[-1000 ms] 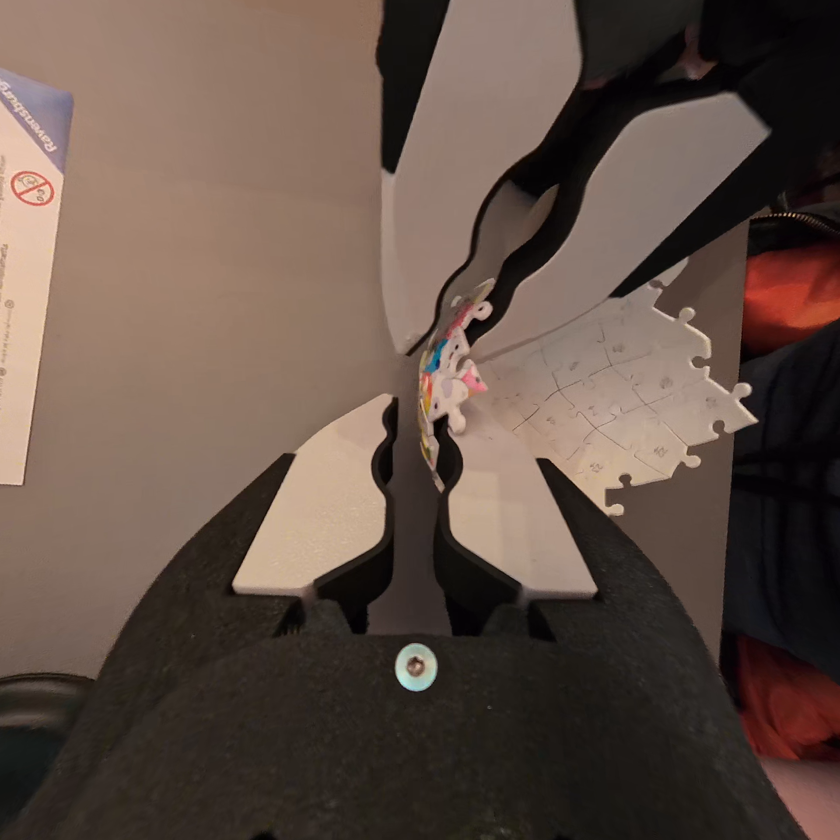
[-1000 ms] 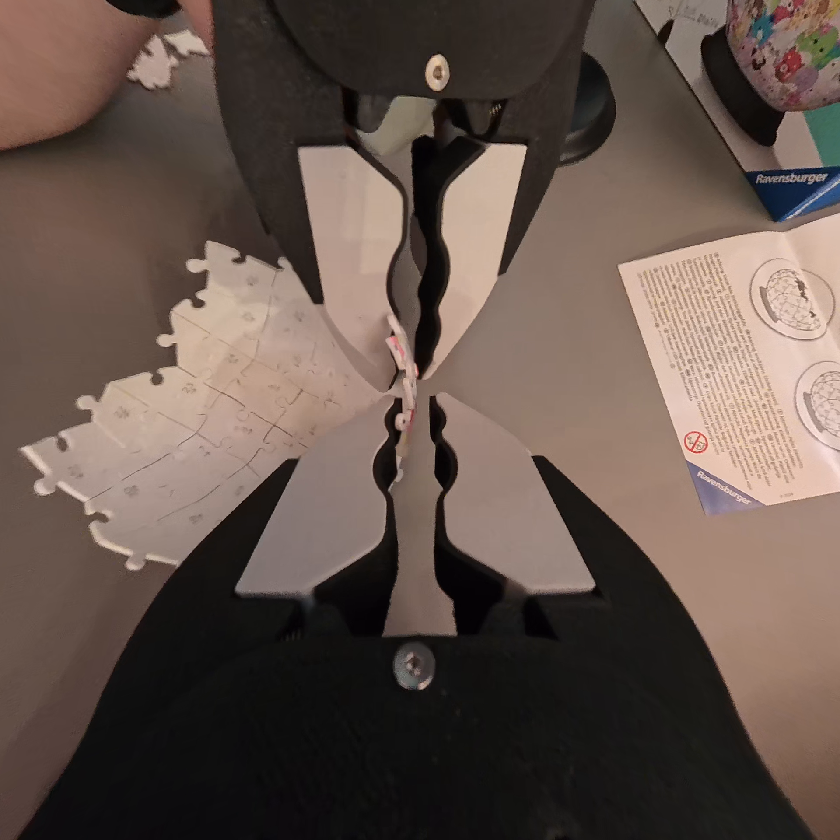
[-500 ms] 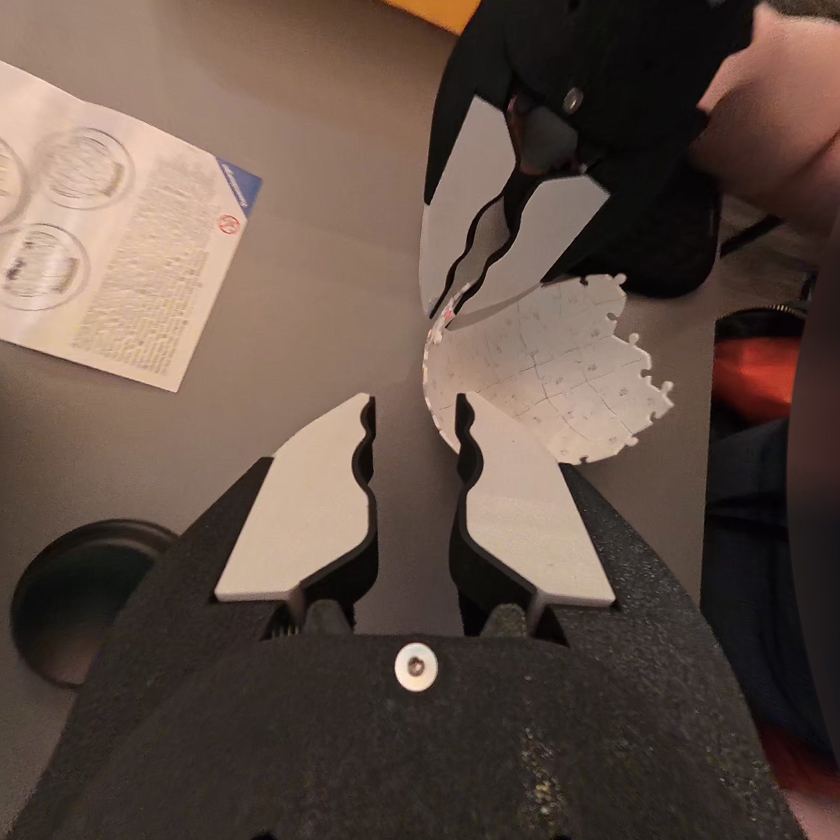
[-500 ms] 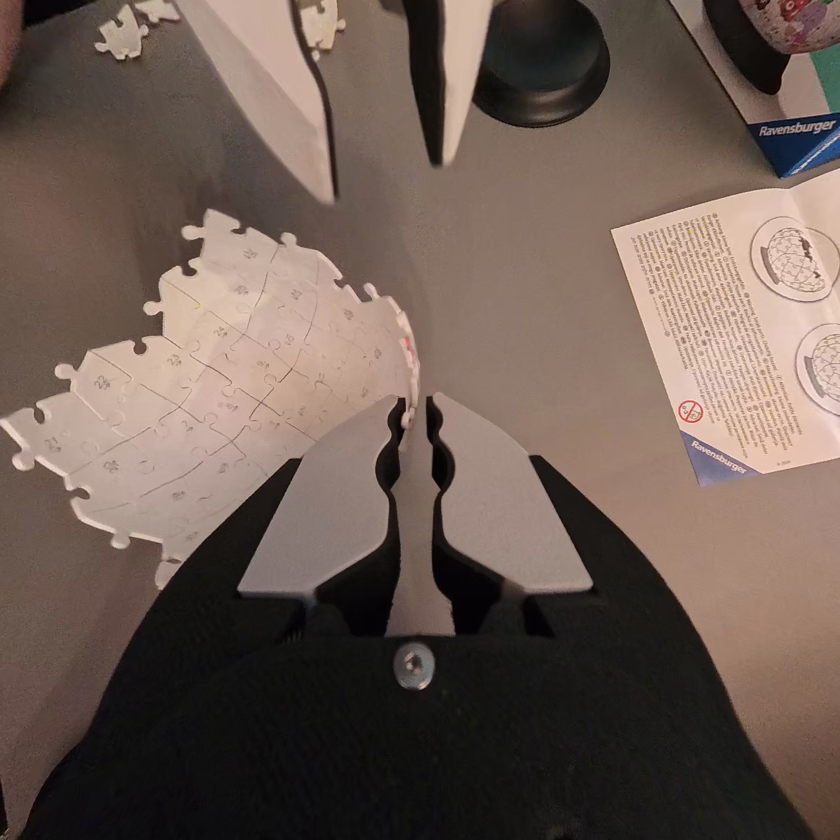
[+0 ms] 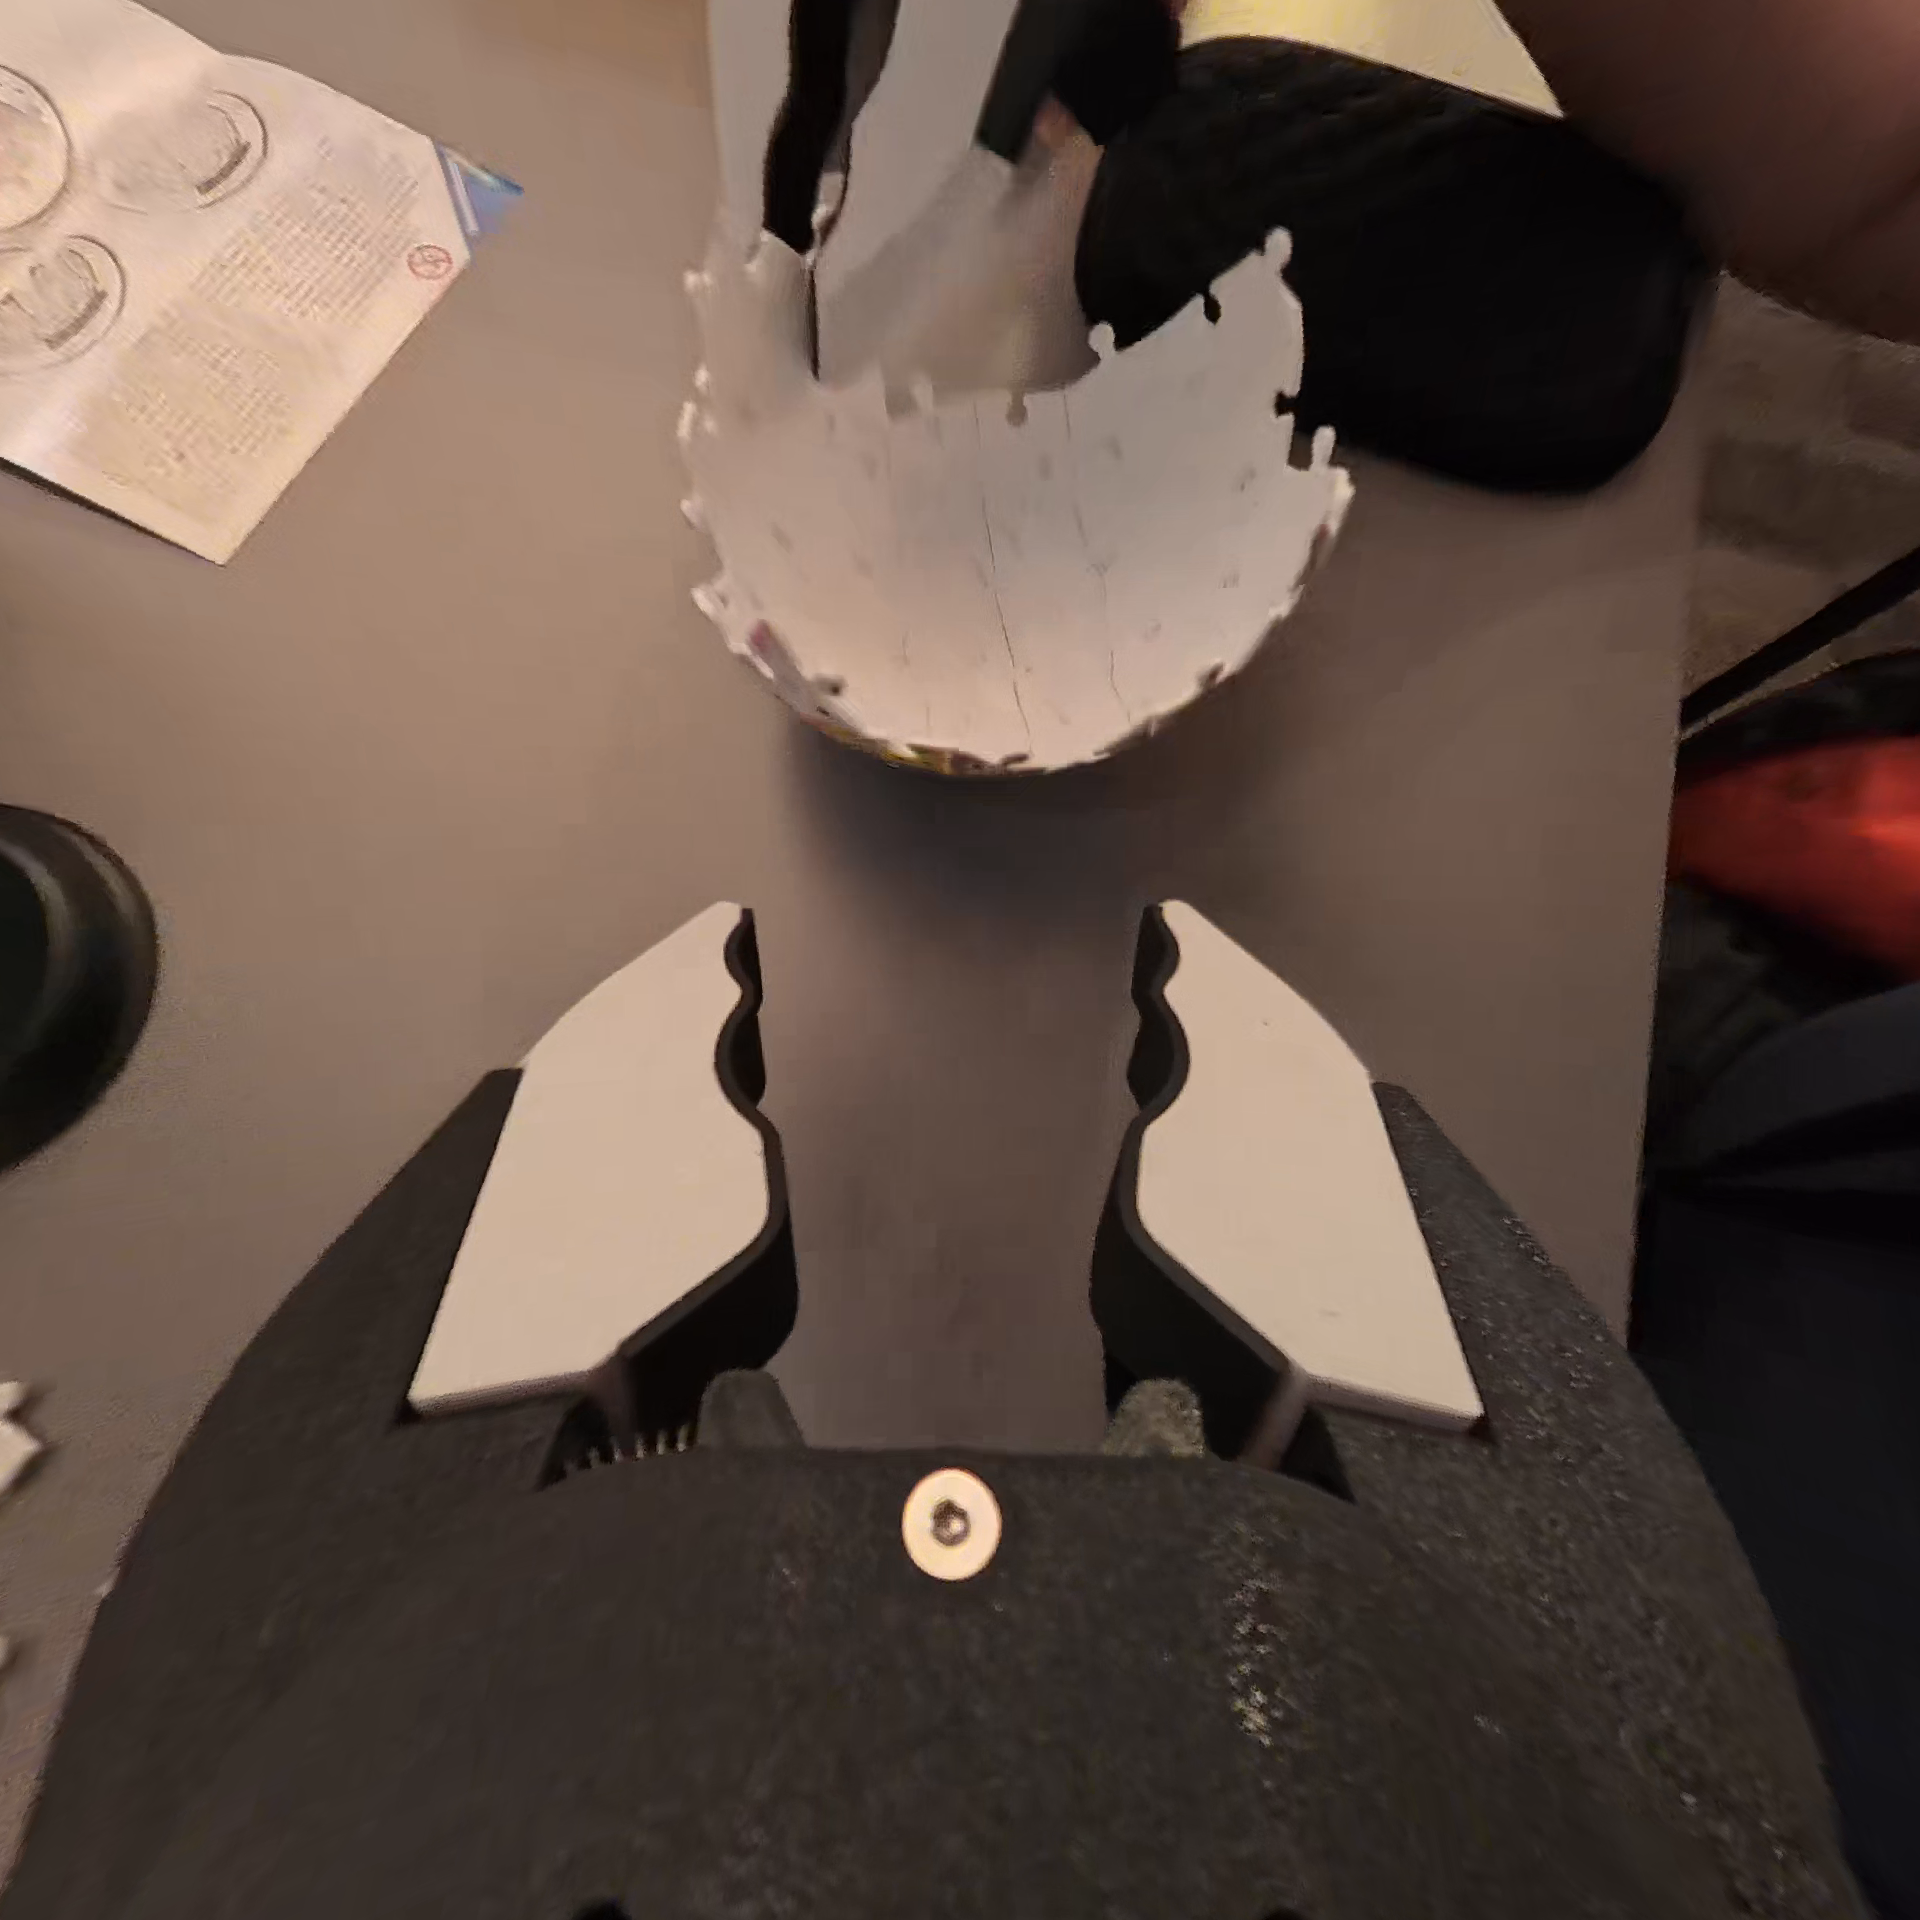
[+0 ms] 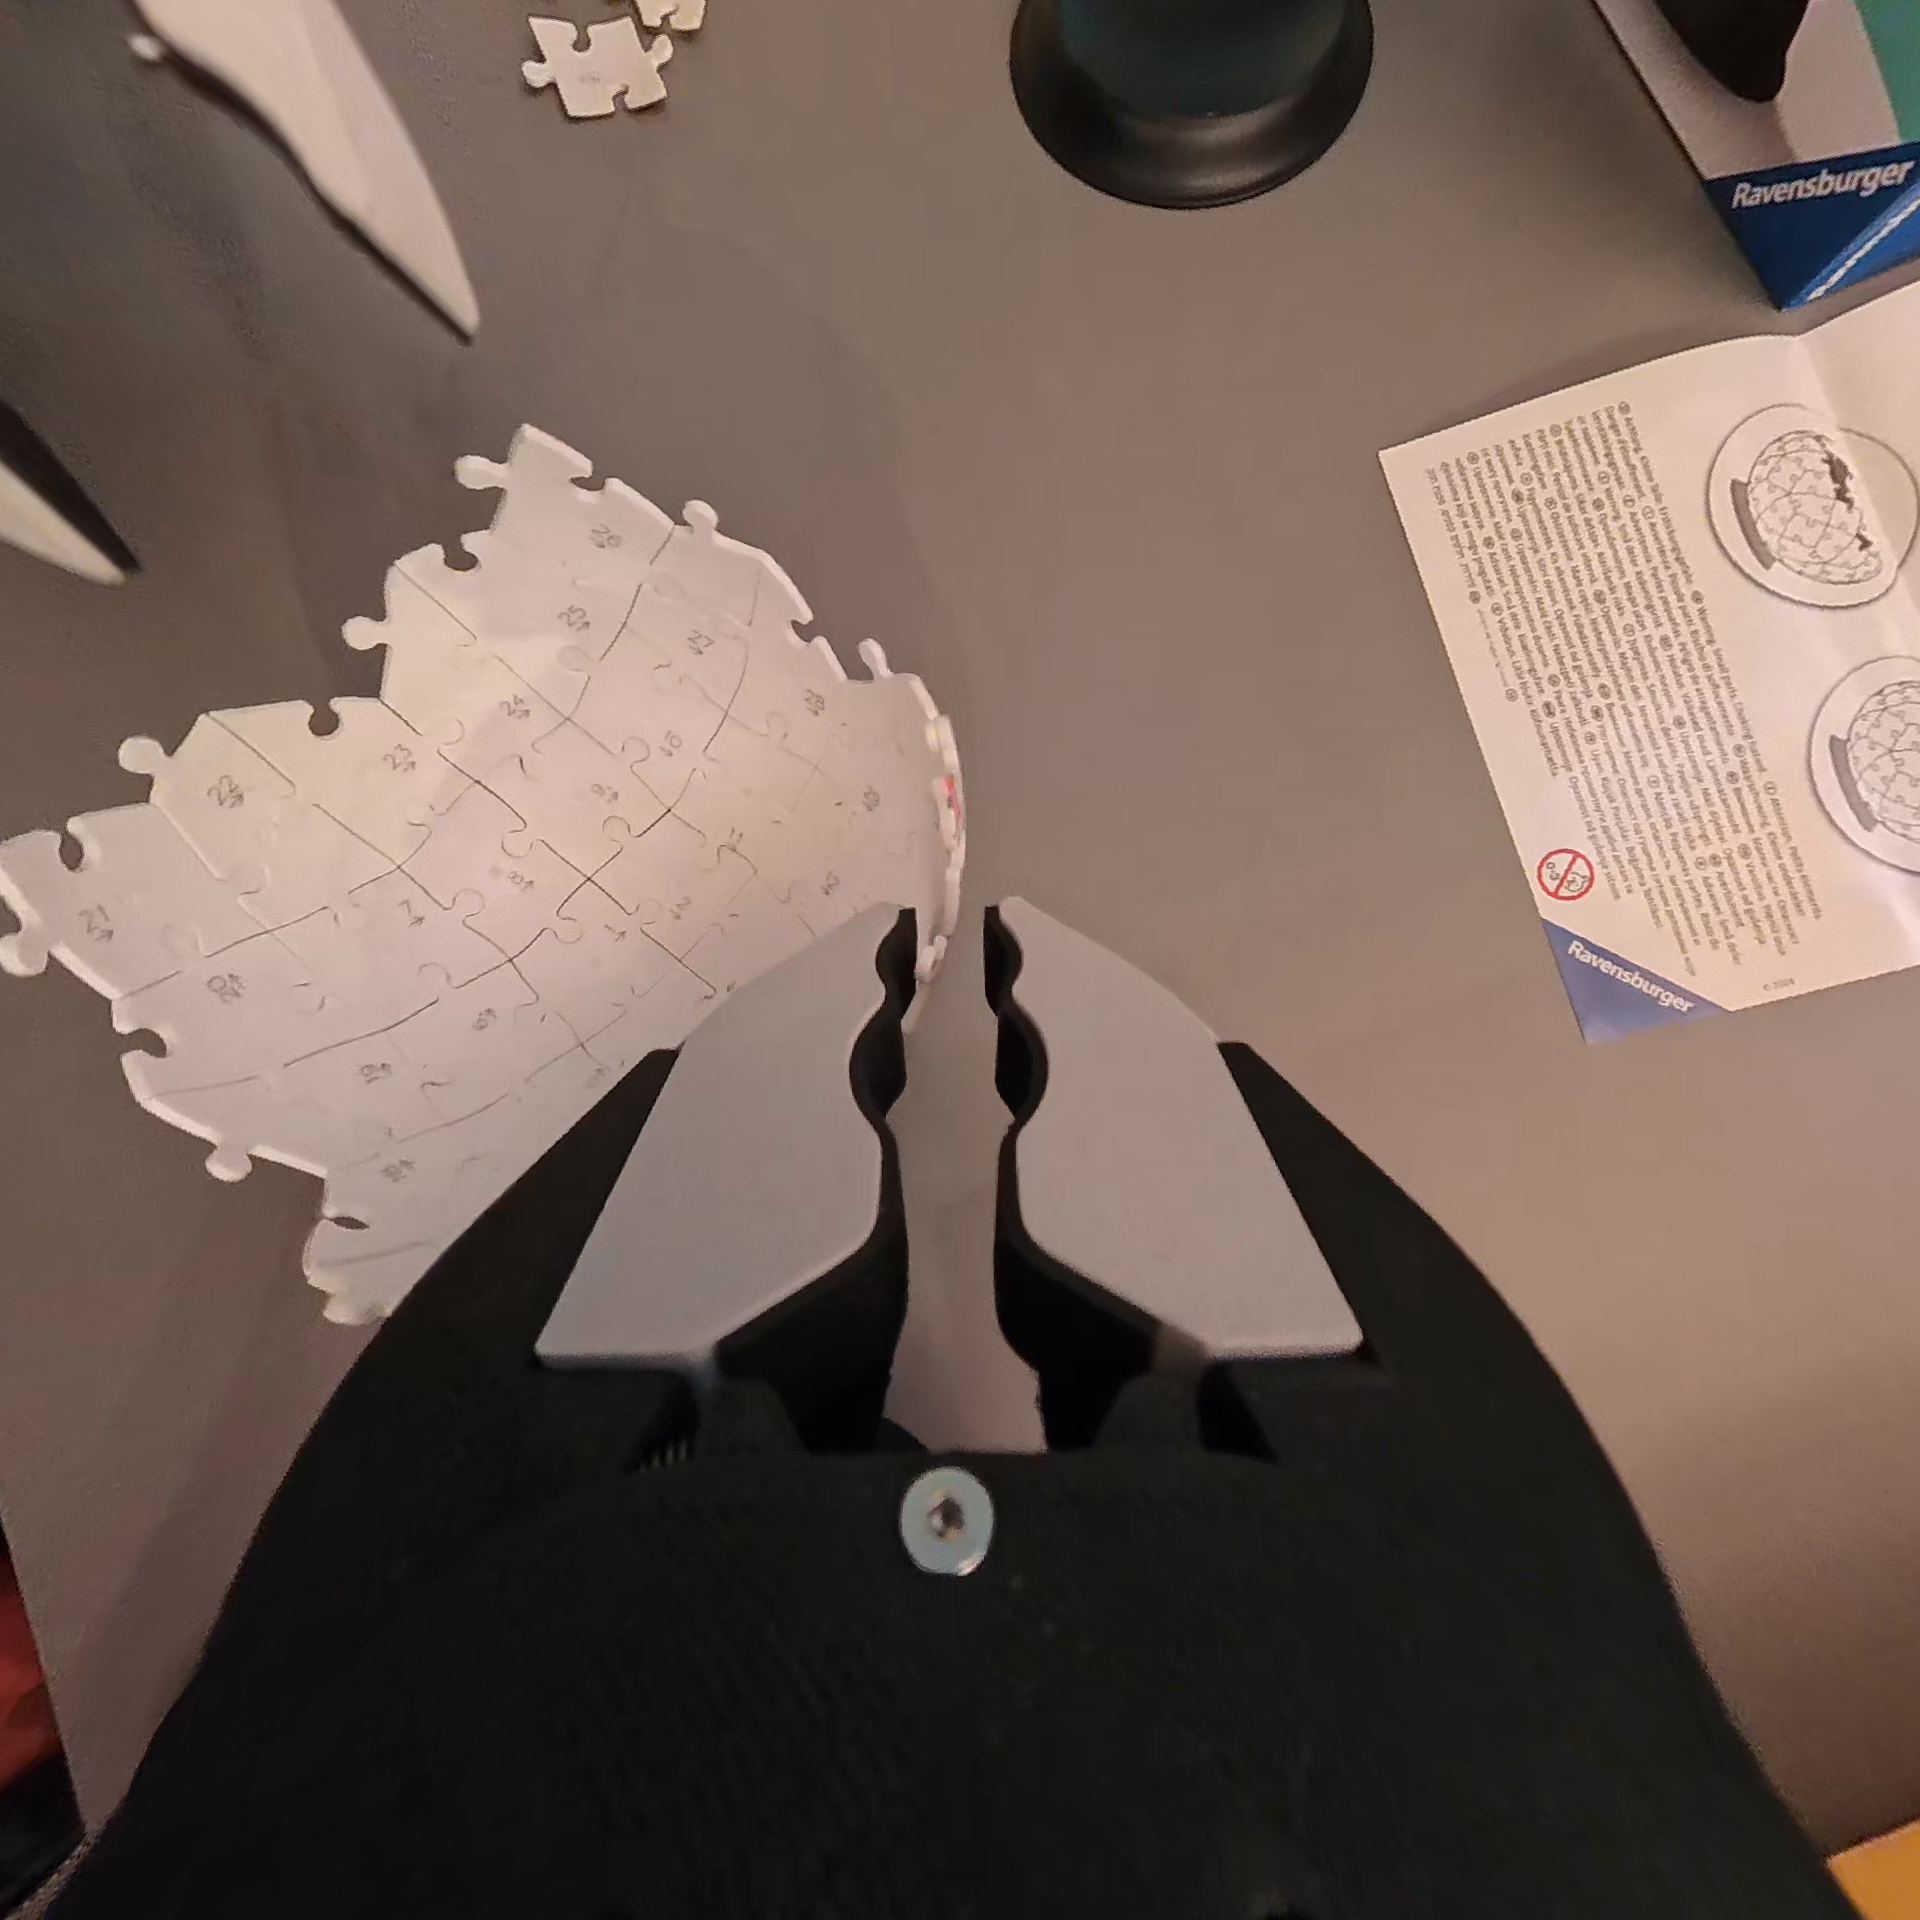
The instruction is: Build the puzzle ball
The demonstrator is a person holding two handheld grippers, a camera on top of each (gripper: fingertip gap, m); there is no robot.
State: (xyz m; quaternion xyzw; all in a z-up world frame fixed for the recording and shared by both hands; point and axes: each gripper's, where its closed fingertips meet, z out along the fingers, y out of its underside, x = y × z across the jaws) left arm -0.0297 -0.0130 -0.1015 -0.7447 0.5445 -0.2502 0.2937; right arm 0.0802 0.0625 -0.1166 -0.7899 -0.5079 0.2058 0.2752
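My left claw [image 5: 945, 925] is spread wide and holds nothing above the grey table [image 5: 416, 727]. My right claw [image 6: 948, 920] is nearly pressed together, pinching the rim of the curved puzzle shell [image 6: 499, 852]. The shell lies on the table with its white inner side up. Farther out are a loose piece [image 6: 597, 68], the paper leaflet [image 6: 1683, 717] and a black stand [image 6: 1195, 114].

Right gripper [image 6: 948, 920] apparently pinches curved puzzle shell [image 6: 499, 862] rim.
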